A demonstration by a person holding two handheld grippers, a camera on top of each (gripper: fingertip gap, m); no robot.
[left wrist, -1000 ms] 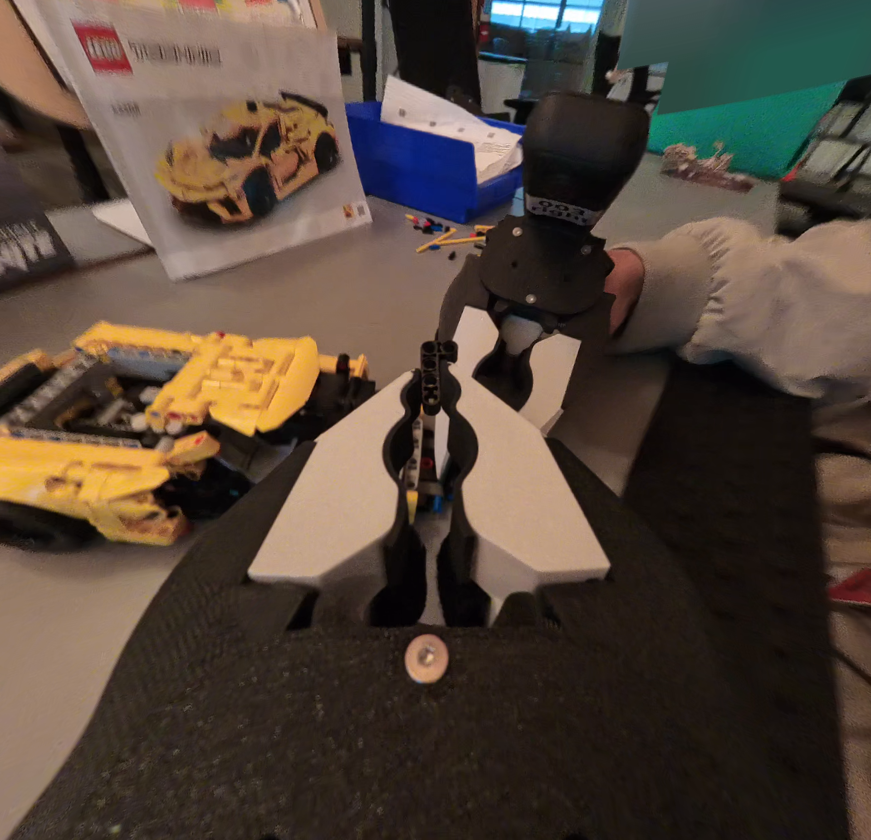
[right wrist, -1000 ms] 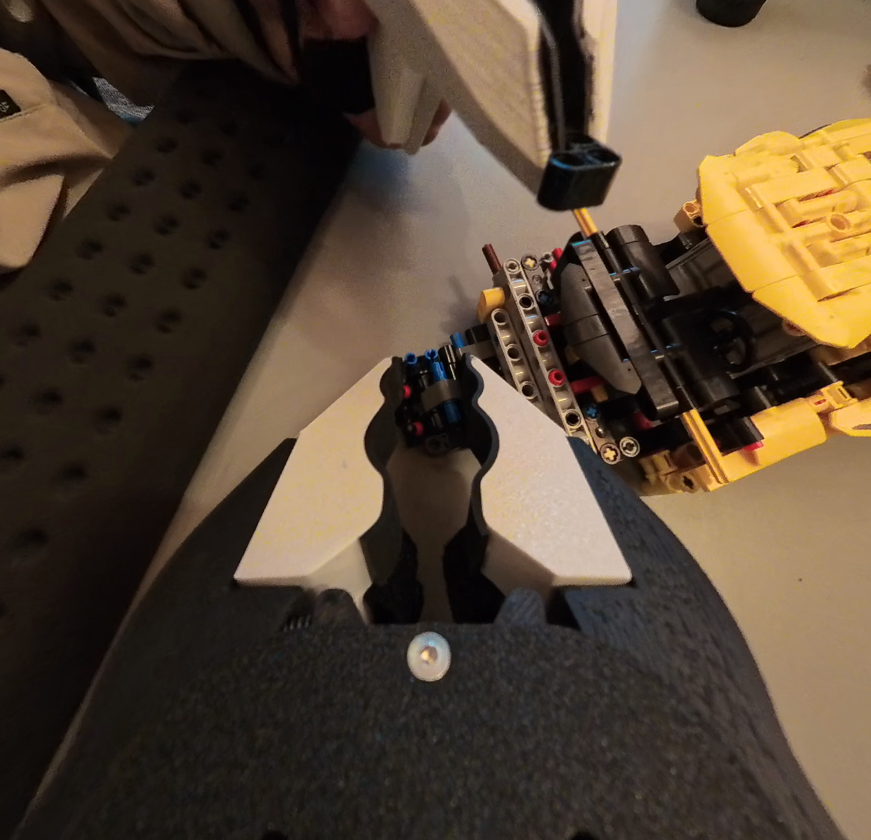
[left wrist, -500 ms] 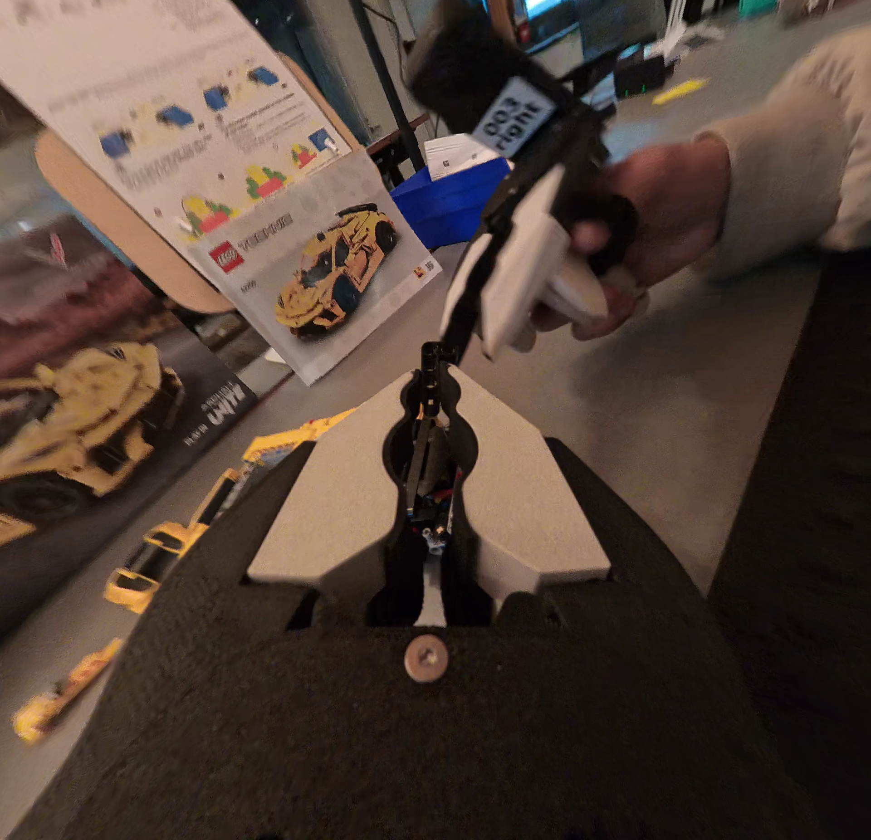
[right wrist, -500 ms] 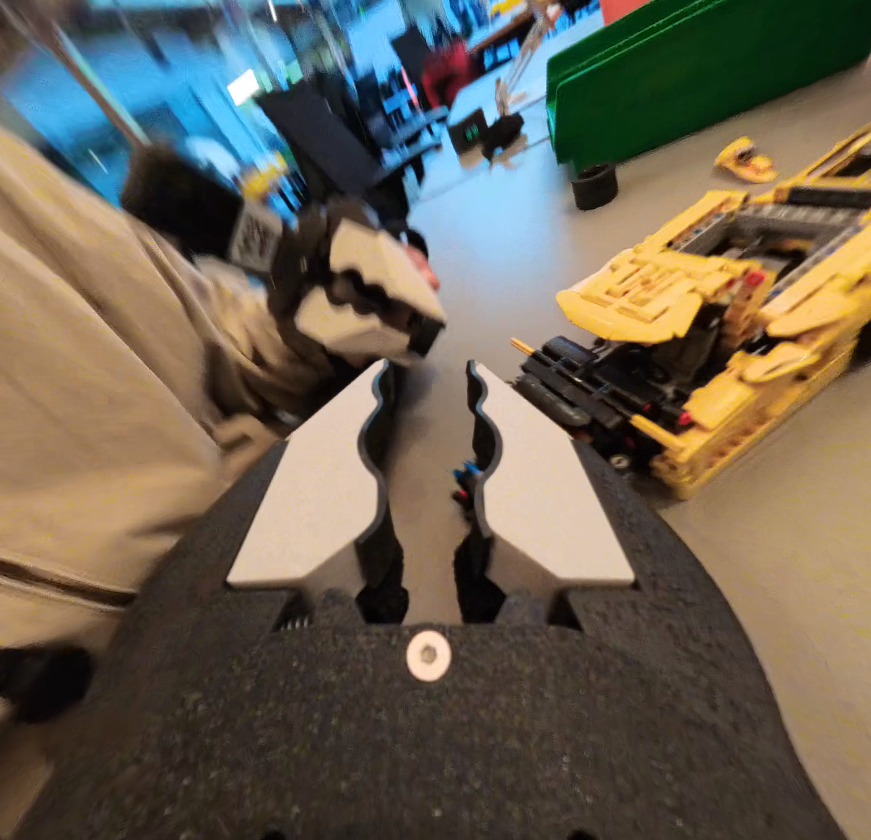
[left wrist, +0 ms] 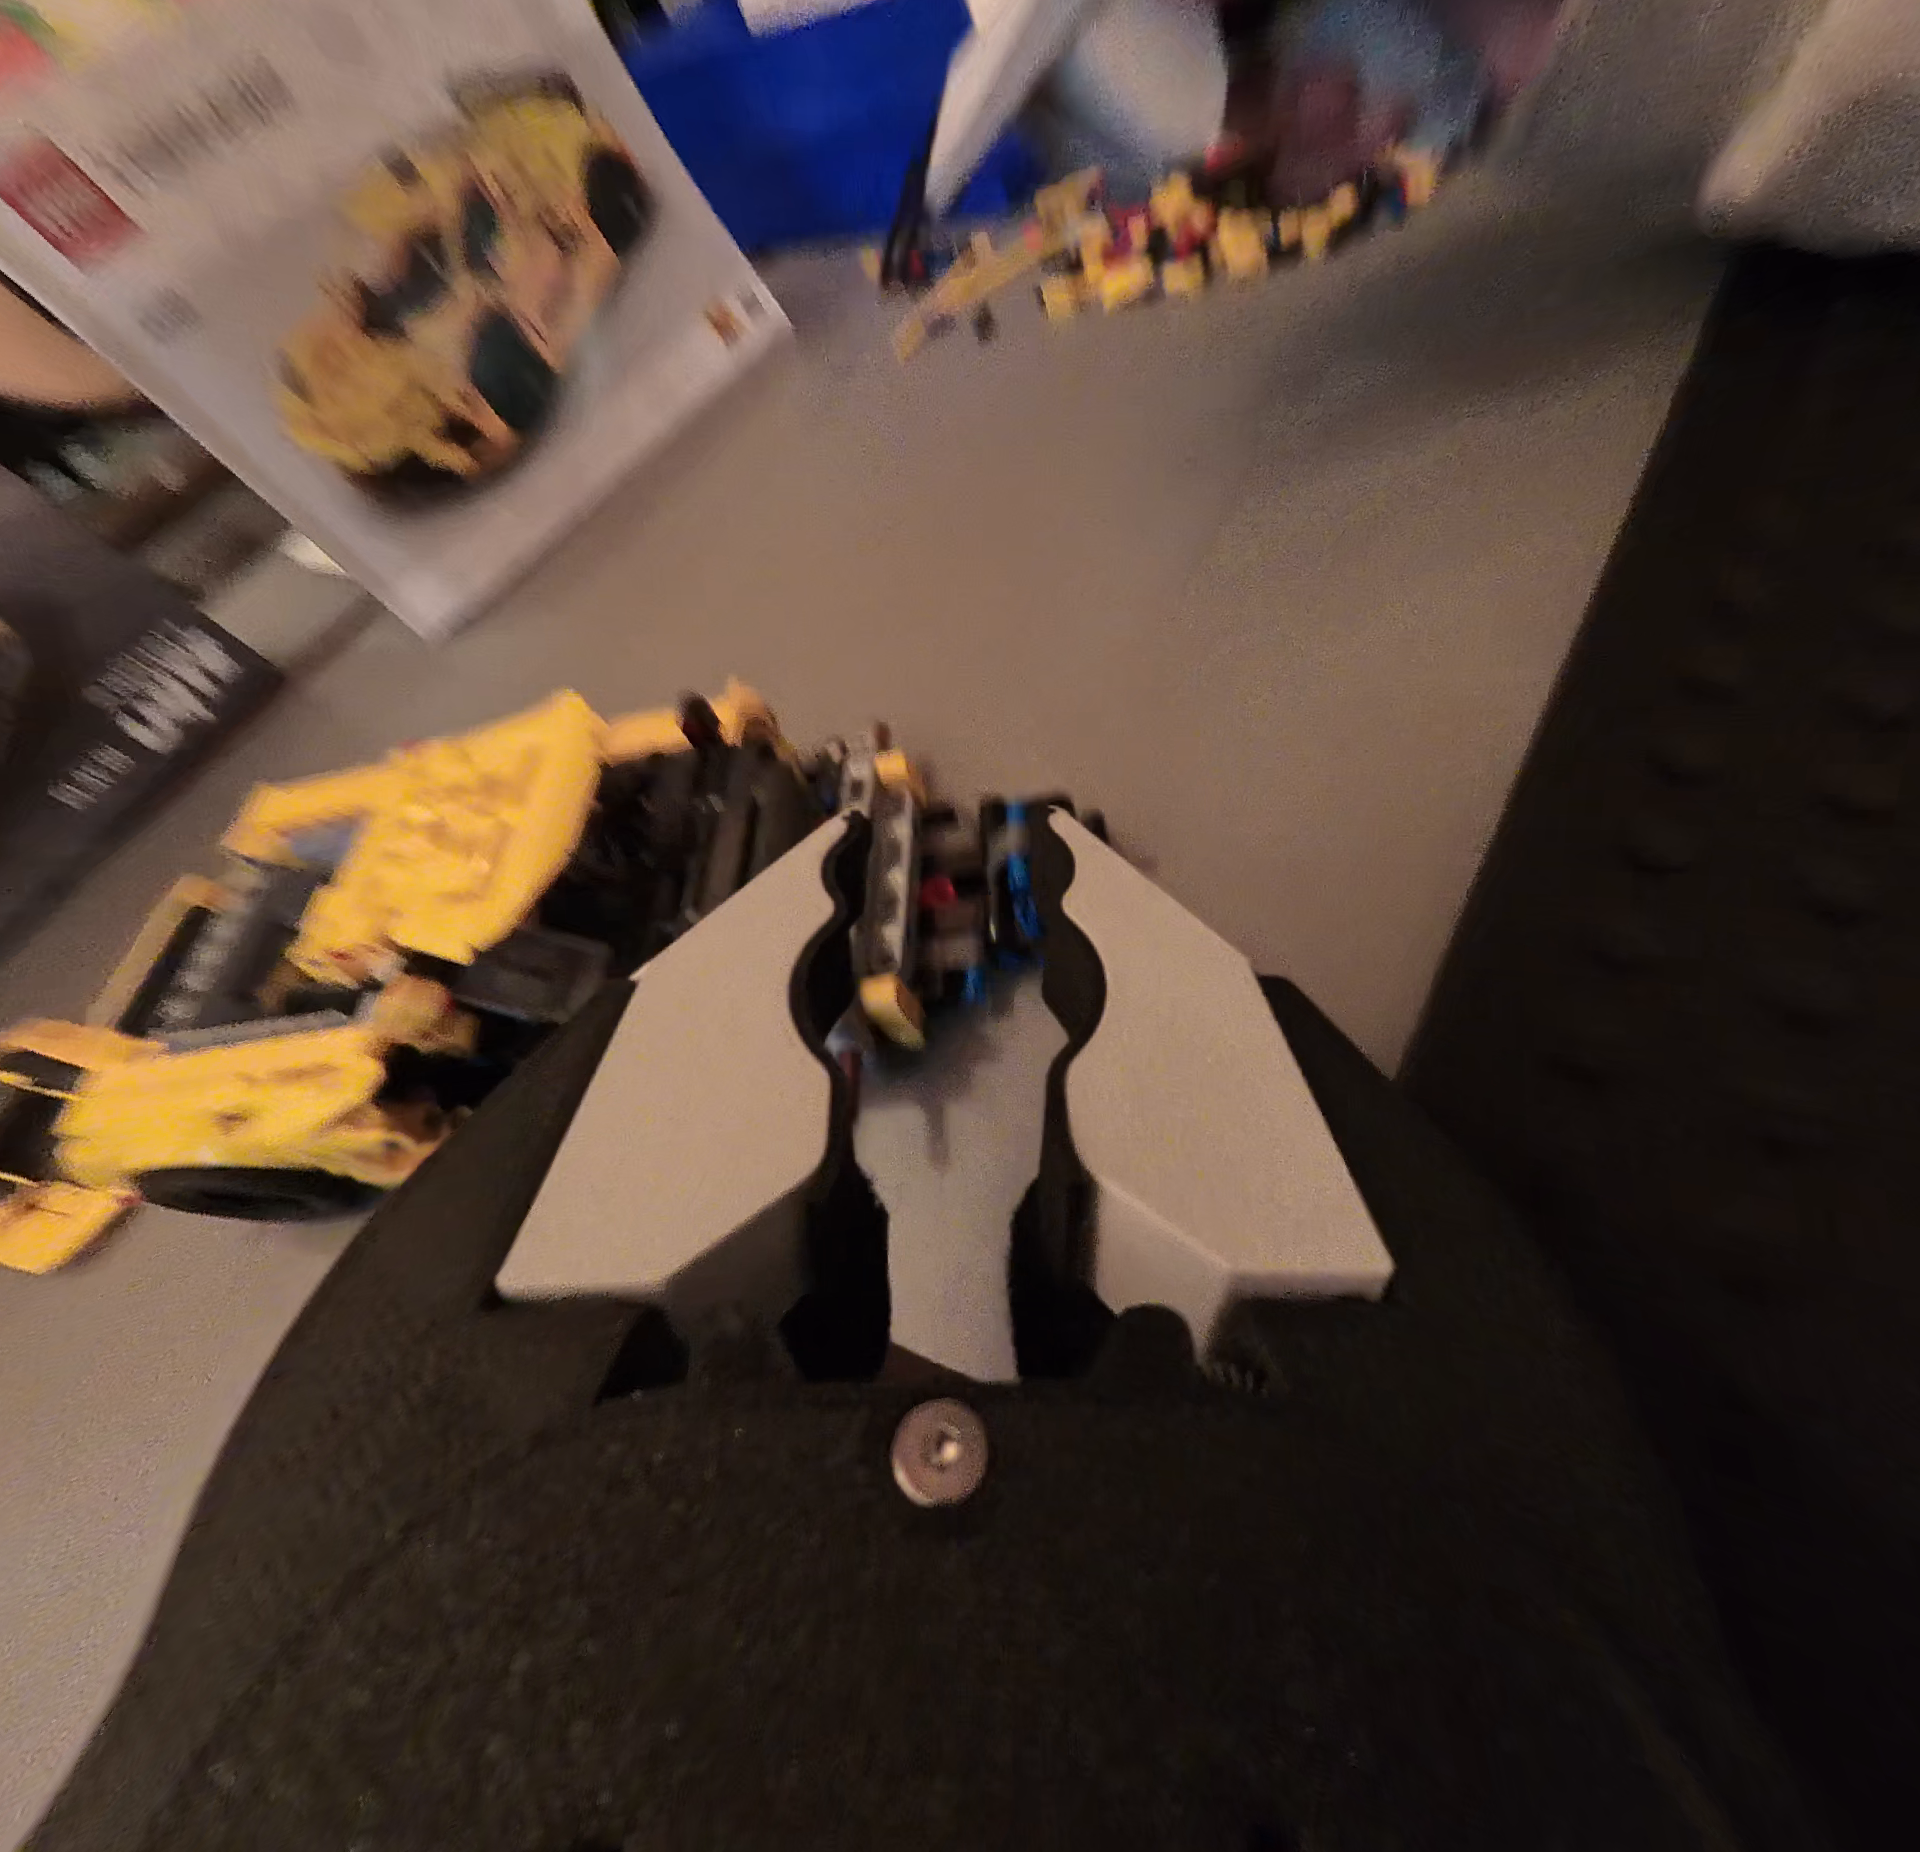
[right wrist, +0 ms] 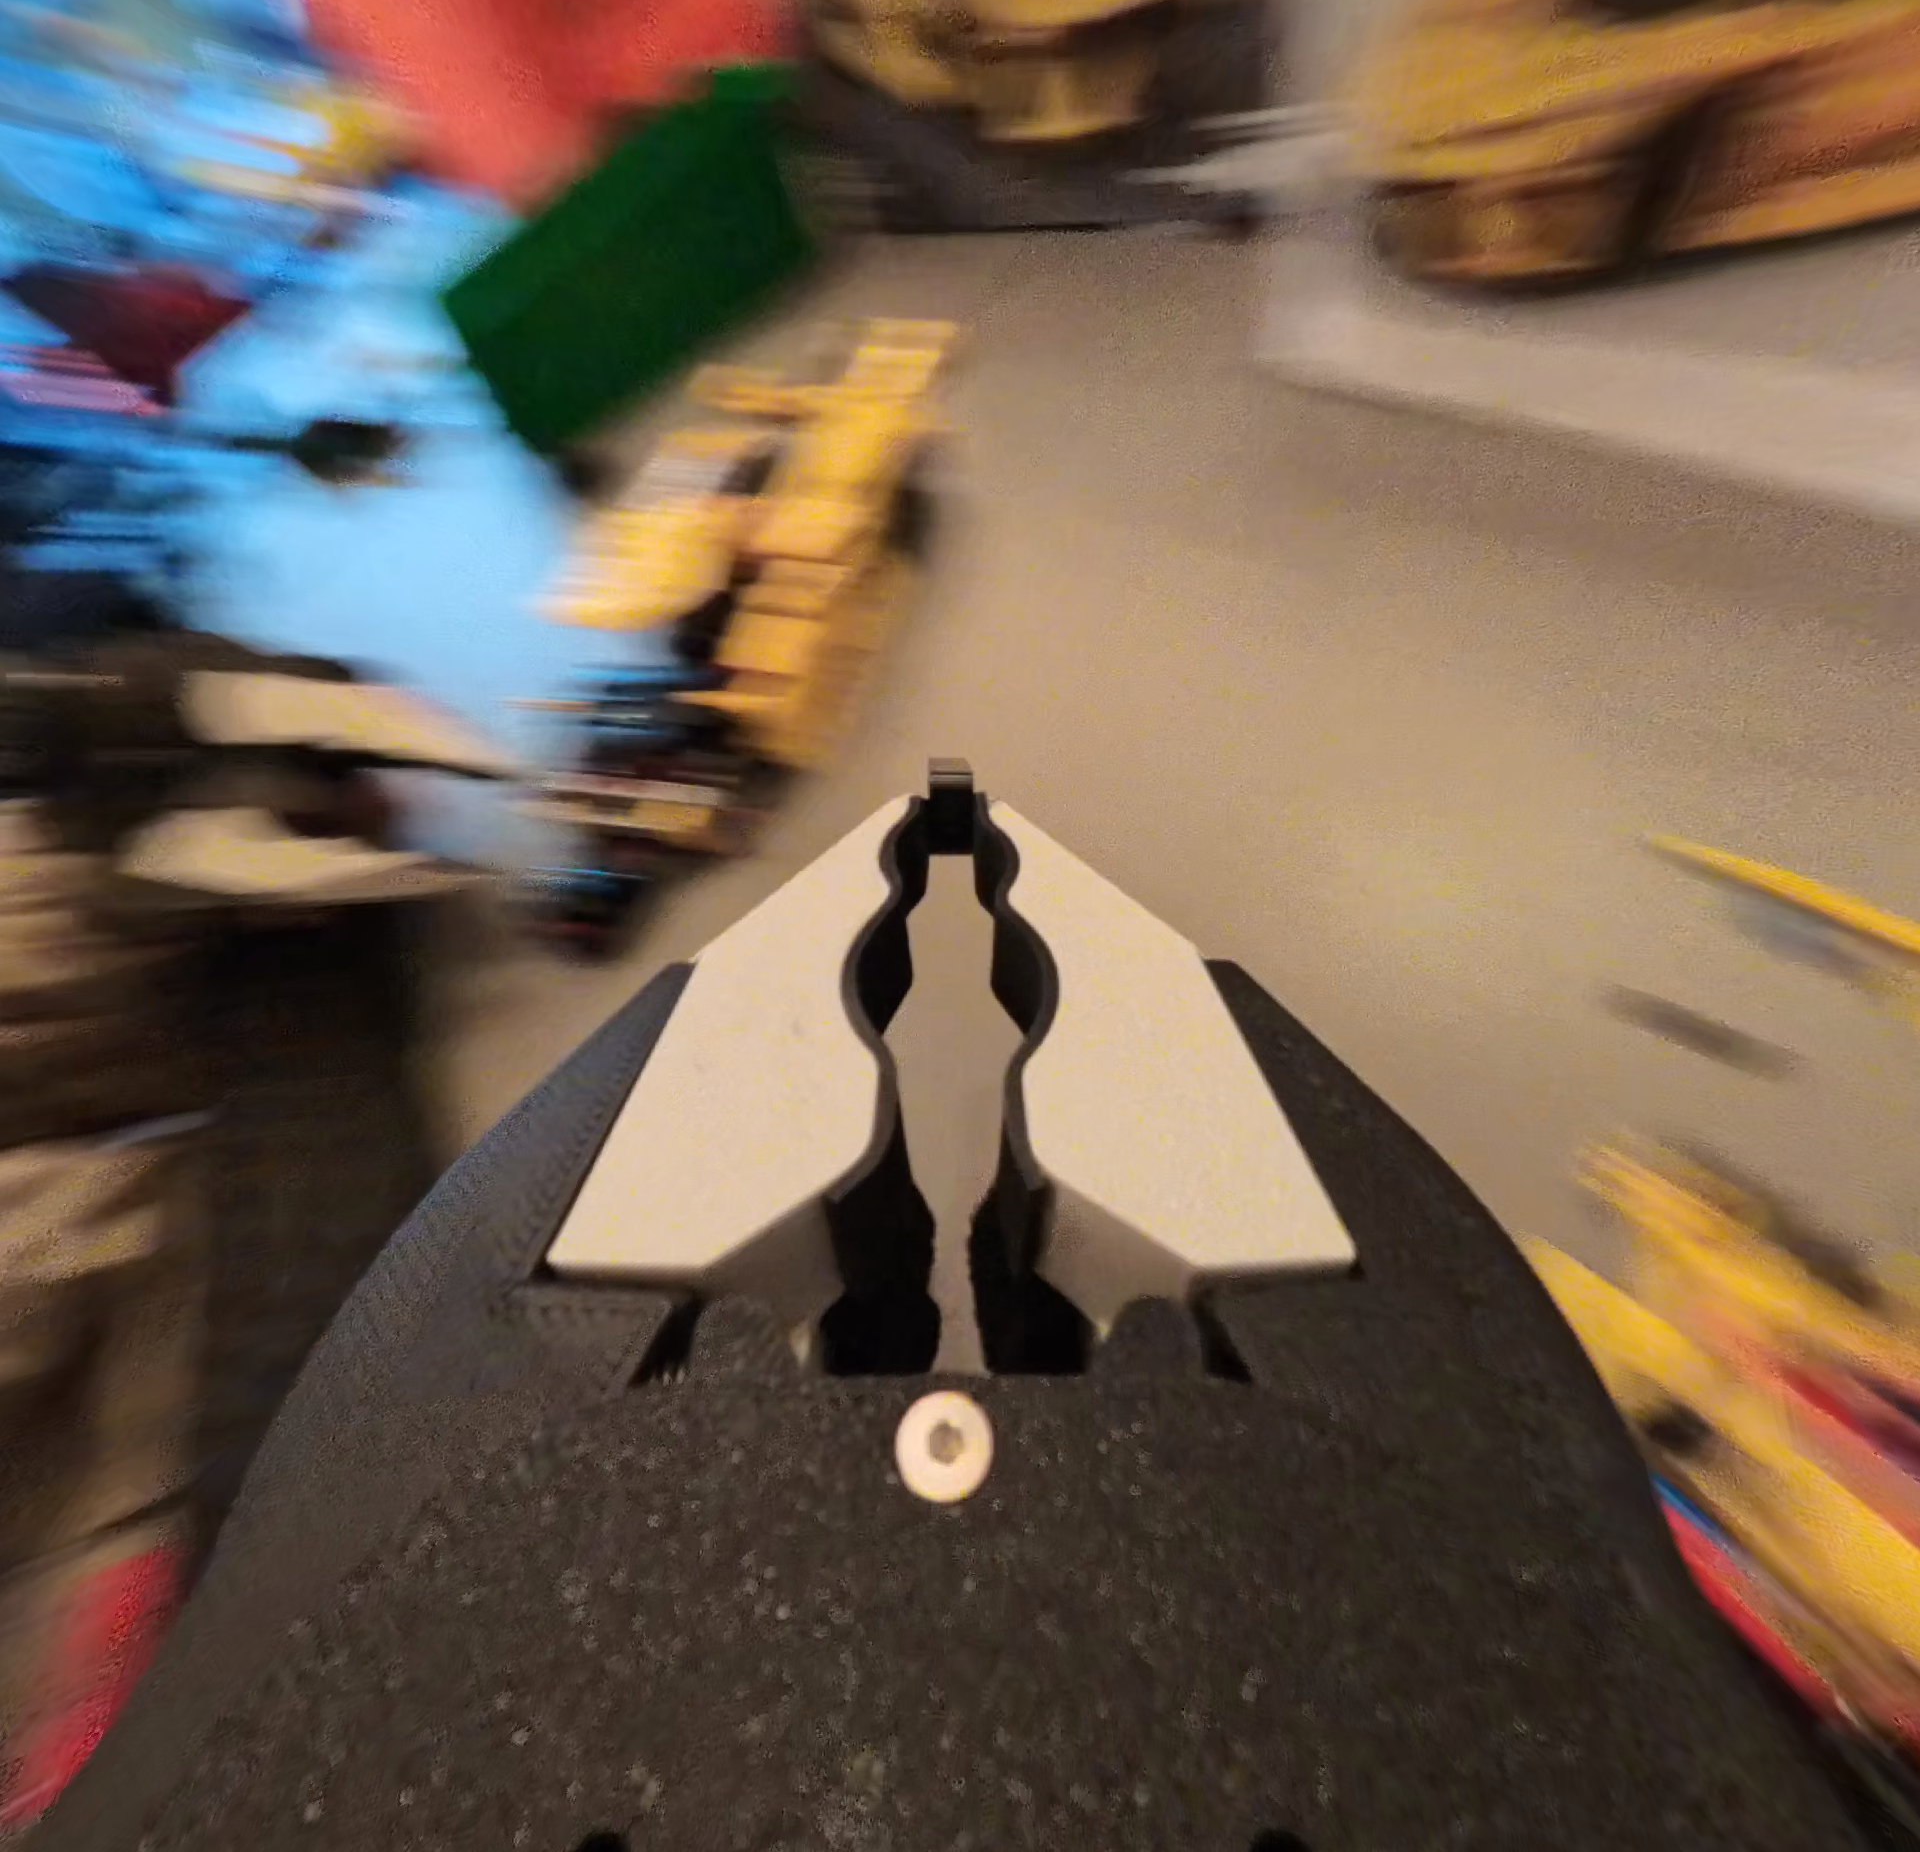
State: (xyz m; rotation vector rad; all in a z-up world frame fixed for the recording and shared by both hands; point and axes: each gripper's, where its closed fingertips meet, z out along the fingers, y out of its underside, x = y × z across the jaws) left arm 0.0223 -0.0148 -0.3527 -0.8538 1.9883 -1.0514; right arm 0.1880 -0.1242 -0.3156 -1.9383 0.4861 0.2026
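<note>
Right gripper pinching black piece, blurred surroundings

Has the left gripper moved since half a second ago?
Yes. The left gripper has come down to the yellow car model: its open fingertips now flank the dark parts at the car's rear.

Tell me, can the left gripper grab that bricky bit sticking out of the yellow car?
Probably yes. The left gripper is open, and the car's grey-and-blue end piece already sits between its fingers, with nothing in between. The picture is blurry, so contact is unclear.
</note>
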